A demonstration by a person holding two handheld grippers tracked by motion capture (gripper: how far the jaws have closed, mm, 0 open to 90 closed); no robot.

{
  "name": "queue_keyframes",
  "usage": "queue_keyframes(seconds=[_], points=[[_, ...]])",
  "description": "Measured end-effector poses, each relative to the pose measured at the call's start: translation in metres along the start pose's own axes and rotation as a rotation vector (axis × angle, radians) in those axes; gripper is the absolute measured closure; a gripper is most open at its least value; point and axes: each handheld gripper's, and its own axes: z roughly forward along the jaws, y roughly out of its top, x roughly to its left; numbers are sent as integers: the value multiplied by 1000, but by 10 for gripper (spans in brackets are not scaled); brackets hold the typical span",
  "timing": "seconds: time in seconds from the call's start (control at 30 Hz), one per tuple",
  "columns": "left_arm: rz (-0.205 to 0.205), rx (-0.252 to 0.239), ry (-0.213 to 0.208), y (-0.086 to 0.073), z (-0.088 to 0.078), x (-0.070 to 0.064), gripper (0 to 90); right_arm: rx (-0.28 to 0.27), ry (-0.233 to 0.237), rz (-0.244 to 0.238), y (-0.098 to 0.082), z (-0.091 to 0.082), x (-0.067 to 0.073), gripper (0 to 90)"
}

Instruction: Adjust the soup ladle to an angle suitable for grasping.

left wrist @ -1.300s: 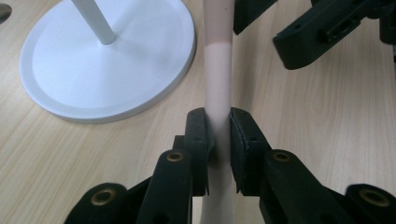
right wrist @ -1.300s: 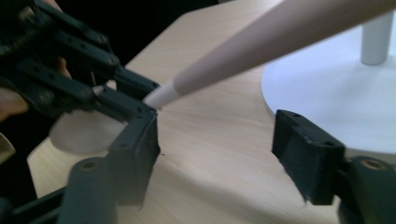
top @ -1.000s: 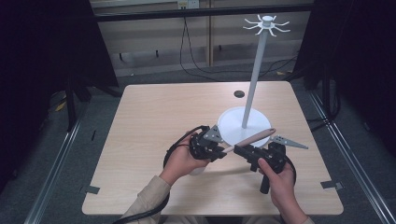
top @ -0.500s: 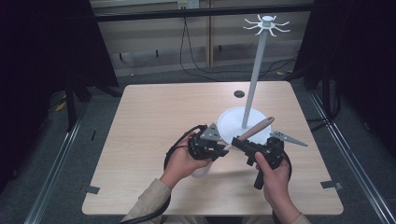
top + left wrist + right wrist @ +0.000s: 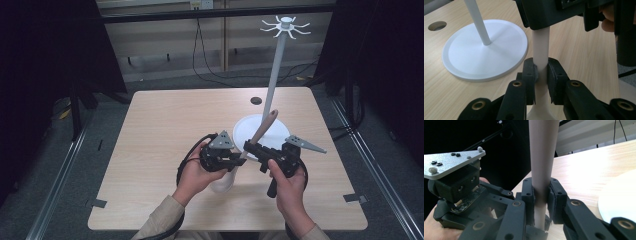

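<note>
We are seeing one pale utensil (image 5: 262, 129), slim handle, tilting toward 1 o'clock above surface (image 5: 165, 125) at 6 o'clock of white stand base (image 5: 280, 131). Left claw (image 5: 239, 161) narrow, pinching handle low. Right claw (image 5: 248, 146) has just been closing, now clamping same handle higher. We are counting two claws, one utensil, one stand, one surface hole (image 5: 256, 100).

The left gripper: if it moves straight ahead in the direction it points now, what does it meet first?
Most likely the right gripper, clamped on the same pale handle just beyond the left gripper; the white stand base lies off to one side.
</note>
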Motion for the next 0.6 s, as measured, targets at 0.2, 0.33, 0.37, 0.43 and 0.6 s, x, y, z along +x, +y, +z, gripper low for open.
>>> queue_keyframes(seconds=[0.2, 0.33, 0.37, 0.43, 0.6], points=[[-17, -45, -7, -3, -2, 2, 755, 17, 8, -60, 4, 1, 2, 779], [-53, -62, 5, -6, -7, 6, 641, 27, 11, -94, 8, 1, 3, 780], [-64, -64, 8, -7, -8, 7, 613, 27, 9, -105, 10, 1, 3, 780], [-80, -61, 27, -11, -10, 8, 530, 28, 7, -120, 13, 0, 3, 780], [-122, -78, 72, -24, -16, 13, 335, 46, 0, -150, 26, -1, 2, 780]])
